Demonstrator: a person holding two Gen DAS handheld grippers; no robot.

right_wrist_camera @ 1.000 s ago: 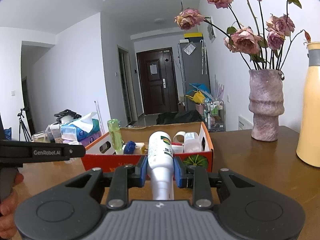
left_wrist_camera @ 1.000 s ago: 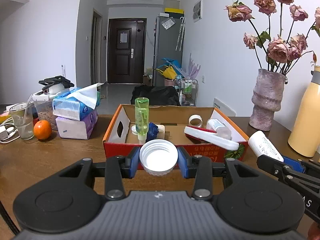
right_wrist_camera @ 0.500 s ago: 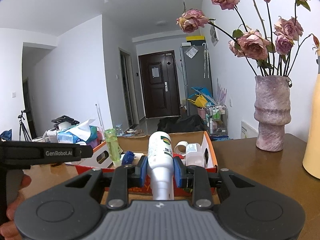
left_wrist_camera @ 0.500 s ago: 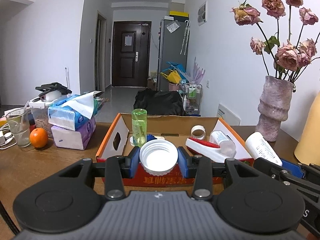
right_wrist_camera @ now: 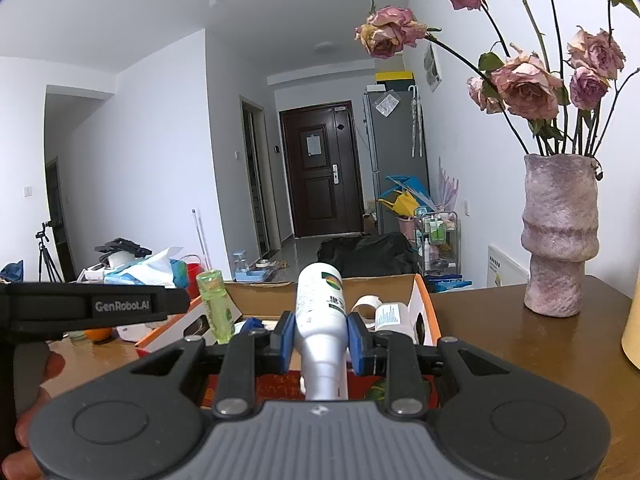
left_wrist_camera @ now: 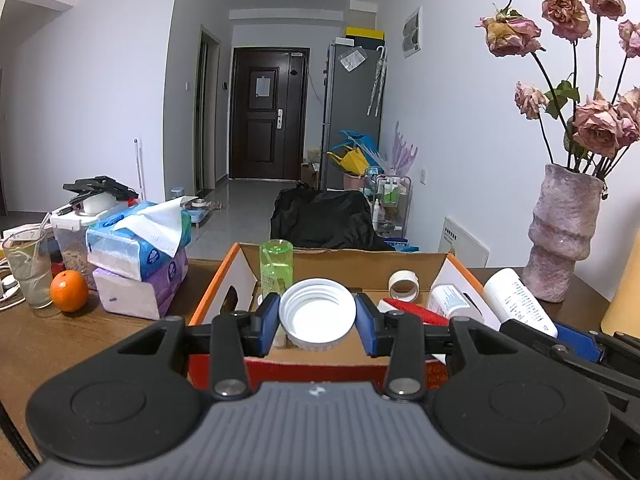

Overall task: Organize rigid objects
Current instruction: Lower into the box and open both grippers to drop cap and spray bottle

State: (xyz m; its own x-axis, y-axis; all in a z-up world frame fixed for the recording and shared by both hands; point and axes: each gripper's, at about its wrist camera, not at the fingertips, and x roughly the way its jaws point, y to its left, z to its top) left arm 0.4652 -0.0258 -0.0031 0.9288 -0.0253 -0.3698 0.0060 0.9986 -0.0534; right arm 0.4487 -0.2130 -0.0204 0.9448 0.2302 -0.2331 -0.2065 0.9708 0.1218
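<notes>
My left gripper [left_wrist_camera: 318, 322] is shut on a white screw lid [left_wrist_camera: 317, 314], held over the near edge of an open orange cardboard box [left_wrist_camera: 216, 292]. My right gripper [right_wrist_camera: 320, 336] is shut on a white bottle [right_wrist_camera: 320, 312], base pointing forward, just in front of the same box [right_wrist_camera: 424, 304]; the bottle also shows in the left wrist view [left_wrist_camera: 518, 300]. Inside the box are an upright green bottle [left_wrist_camera: 276, 264], a tape roll [left_wrist_camera: 403, 285], a small white bottle [left_wrist_camera: 454, 300] and a red and white object [left_wrist_camera: 416, 312].
Tissue packs [left_wrist_camera: 136, 252], an orange [left_wrist_camera: 69, 291] and a glass [left_wrist_camera: 26, 264] stand on the brown table at the left. A pink vase of dried roses [left_wrist_camera: 564, 236] and a yellow flask [right_wrist_camera: 634, 320] stand at the right.
Both grippers have risen and moved forward toward the box; the lid now sits over the box's near wall. Both grips are unchanged.
</notes>
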